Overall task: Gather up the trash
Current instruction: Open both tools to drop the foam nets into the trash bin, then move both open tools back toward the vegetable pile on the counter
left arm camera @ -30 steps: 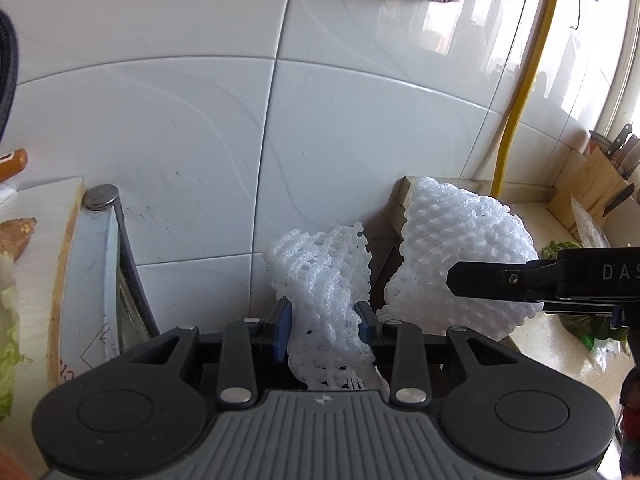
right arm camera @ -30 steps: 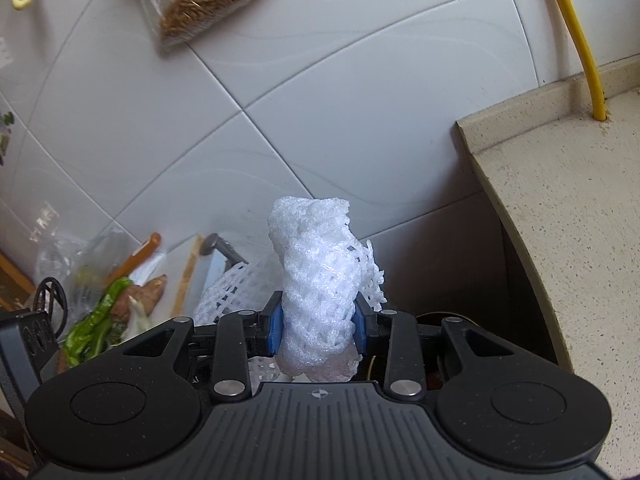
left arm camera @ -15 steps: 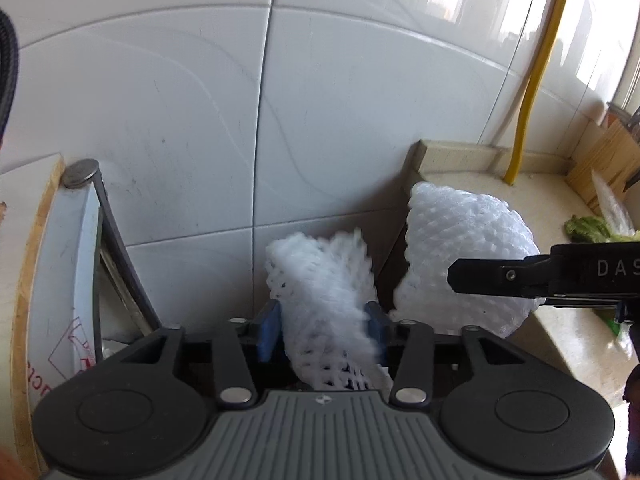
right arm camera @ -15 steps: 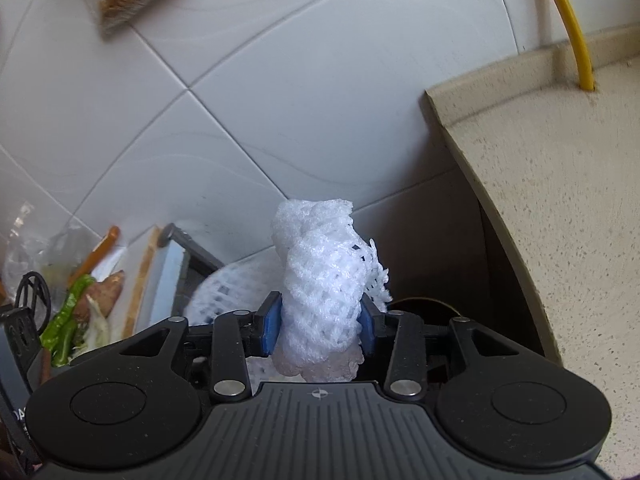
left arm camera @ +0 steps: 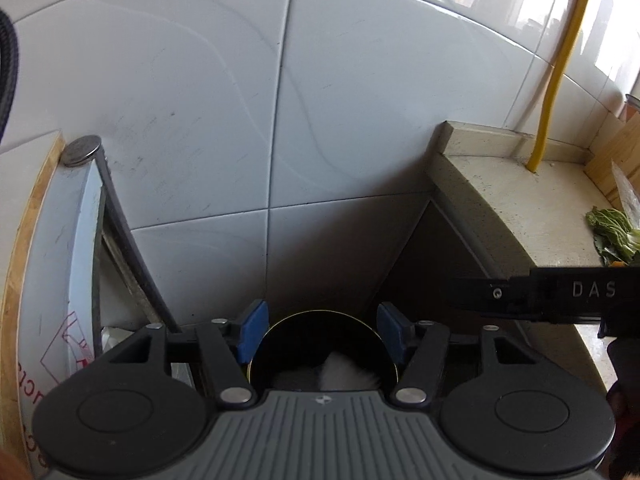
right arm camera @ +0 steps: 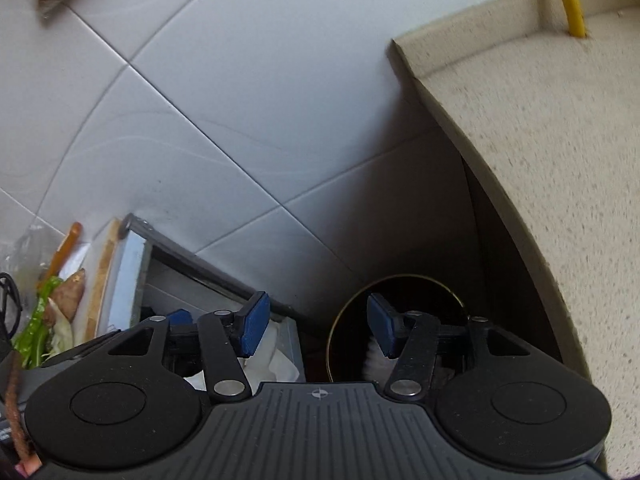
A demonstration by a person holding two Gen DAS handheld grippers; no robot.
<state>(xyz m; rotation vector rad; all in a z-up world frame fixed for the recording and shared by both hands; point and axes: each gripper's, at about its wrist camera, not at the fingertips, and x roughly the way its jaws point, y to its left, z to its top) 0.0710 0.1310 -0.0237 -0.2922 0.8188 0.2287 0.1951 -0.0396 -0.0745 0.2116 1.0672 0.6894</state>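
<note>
Now both claws are seen spread wide with nothing held between the blue pads. The left claw [left arm camera: 320, 330] is poised directly above a round dark trash bin [left arm camera: 374, 334] that stands in the gap between the tiled wall [left arm camera: 224, 92] and the stone desk [left arm camera: 532, 208]. Inside the bin, a piece of white foam fruit netting [left arm camera: 340, 372] is visible, lying low against the near side of the rim, straight below and slightly right of the midline of the left claw. No long axis can be made out for the netting; only a pale crumpled patch is shown.

The right claw [right arm camera: 318, 326] is set a little to the left of the same bin [right arm camera: 400, 280] in its own view, so that only its right pad hangs over the opening, where a white scrap [right arm camera: 374, 356] is glimpsed behind that pad. White crumpled material, possibly tissue or a bag, is also seen beneath its left pad, in a grey box-like holder [right arm camera: 288, 344]; what it is cannot be told.

The drop is judged complete for both claws. More trash is probably to be sought on the desk, where a green leafy vegetable [left arm camera: 612, 232] lies to the right, nearer the right claw, whose body [left arm camera: 560, 294] reaches across that side.
</note>
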